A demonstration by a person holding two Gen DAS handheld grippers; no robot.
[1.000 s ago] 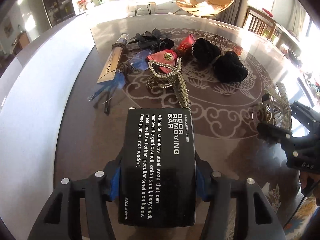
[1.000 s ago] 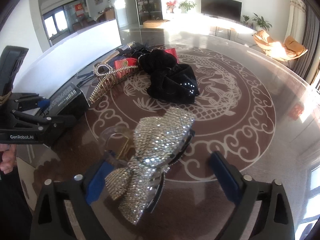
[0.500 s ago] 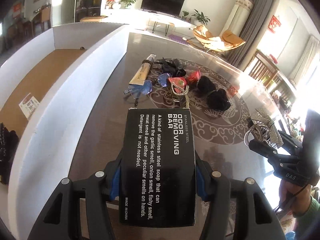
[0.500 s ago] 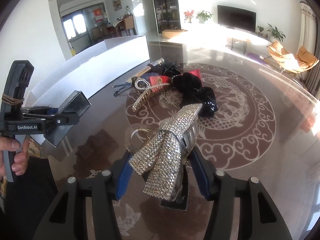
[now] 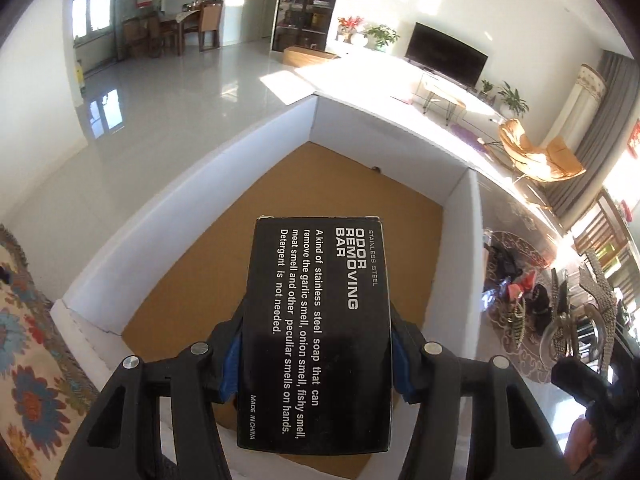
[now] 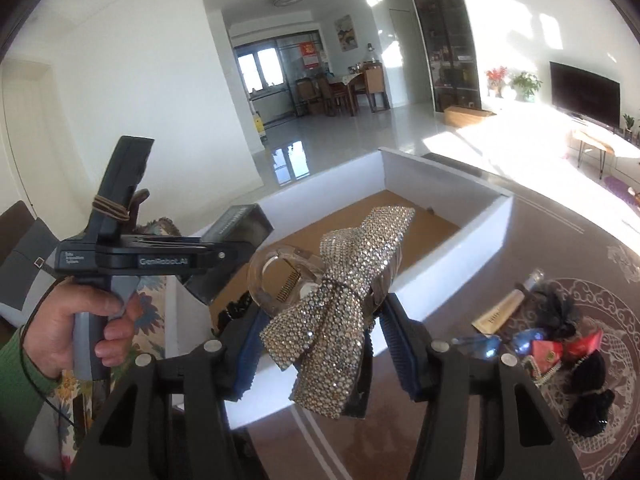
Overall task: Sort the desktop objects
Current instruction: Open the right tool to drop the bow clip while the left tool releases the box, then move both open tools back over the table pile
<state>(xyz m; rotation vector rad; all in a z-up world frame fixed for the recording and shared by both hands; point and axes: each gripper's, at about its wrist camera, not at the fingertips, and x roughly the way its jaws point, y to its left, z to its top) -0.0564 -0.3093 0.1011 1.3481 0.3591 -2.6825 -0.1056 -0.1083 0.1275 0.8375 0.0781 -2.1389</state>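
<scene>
A black "odor removing bar" box (image 5: pixel 316 300) sits flat between the pads of my left gripper (image 5: pixel 316 360), which is shut on it. It hangs over the brown floor of a large white-walled carton (image 5: pixel 192 184). My right gripper (image 6: pixel 324 352) is shut on a rhinestone bow hair clip (image 6: pixel 344 280), held above the carton's near wall (image 6: pixel 460 256). The left gripper (image 6: pixel 224 256) and its black box (image 6: pixel 236 236) also show in the right wrist view, held by a hand (image 6: pixel 80 320). In the left wrist view, the bow clip (image 5: pixel 596 292) shows at the right edge.
To the right on the dark patterned table (image 6: pixel 520 232) lies a pile: a gold tube (image 6: pixel 500 312), red bows (image 6: pixel 548 350), black scrunchies (image 6: pixel 588 400), and a blue piece (image 6: pixel 528 336). A flowered cloth (image 5: pixel 32 360) lies left of the carton.
Both grippers rose and swung left from the table to over the white carton. The right gripper closed on the bow clip and lifted it. The black box stayed gripped.
</scene>
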